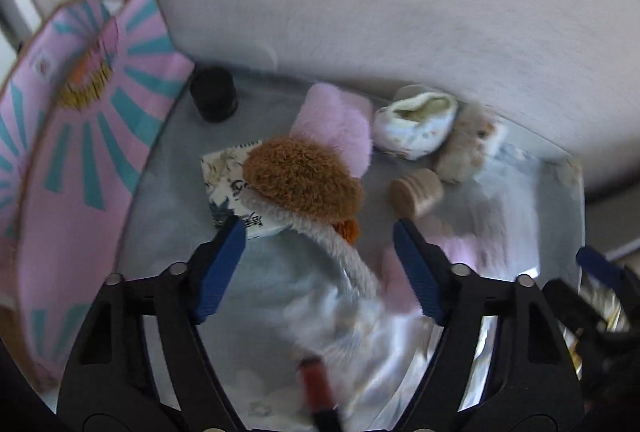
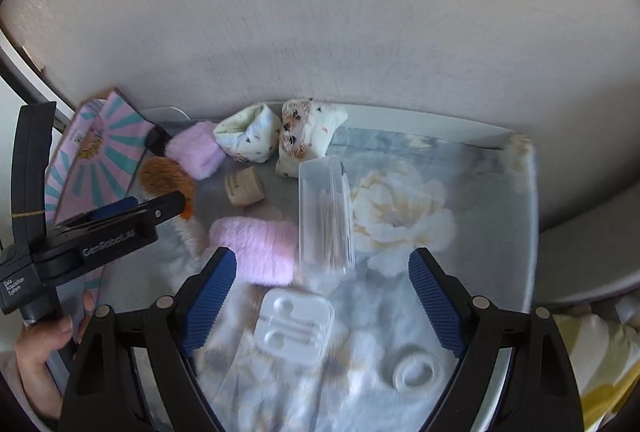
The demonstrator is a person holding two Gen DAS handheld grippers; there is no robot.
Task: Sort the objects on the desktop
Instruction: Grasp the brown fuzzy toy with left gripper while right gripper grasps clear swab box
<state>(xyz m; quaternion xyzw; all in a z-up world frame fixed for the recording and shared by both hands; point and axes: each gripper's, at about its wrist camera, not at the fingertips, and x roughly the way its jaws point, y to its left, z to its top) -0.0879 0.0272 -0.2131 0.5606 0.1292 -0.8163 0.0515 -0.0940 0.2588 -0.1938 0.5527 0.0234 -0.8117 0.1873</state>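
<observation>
My left gripper (image 1: 318, 232) is open and empty above a brown plush toy (image 1: 304, 183) with a grey fuzzy tail, which lies on a small patterned notebook (image 1: 224, 171). A pink fluffy roll (image 1: 340, 119), a white printed pouch (image 1: 416, 123), a cork-coloured spool (image 1: 416, 191) and a black jar (image 1: 214, 93) lie beyond. My right gripper (image 2: 322, 266) is open and empty above a white earphone case (image 2: 294, 326), near a second pink fluffy roll (image 2: 260, 252), a clear box of cotton swabs (image 2: 326, 216) and a clear tape ring (image 2: 414, 372). The left gripper (image 2: 120, 211) shows at the left of the right wrist view.
A pink and teal cardboard box (image 1: 80, 151) stands at the left. A floral cloth (image 2: 440, 199) covers the desk, against a white wall (image 2: 320, 11). A bear-print cushion (image 2: 308, 135) lies by the wall. A red pen-like thing (image 1: 318, 388) lies under the left gripper. The desk edge is at right.
</observation>
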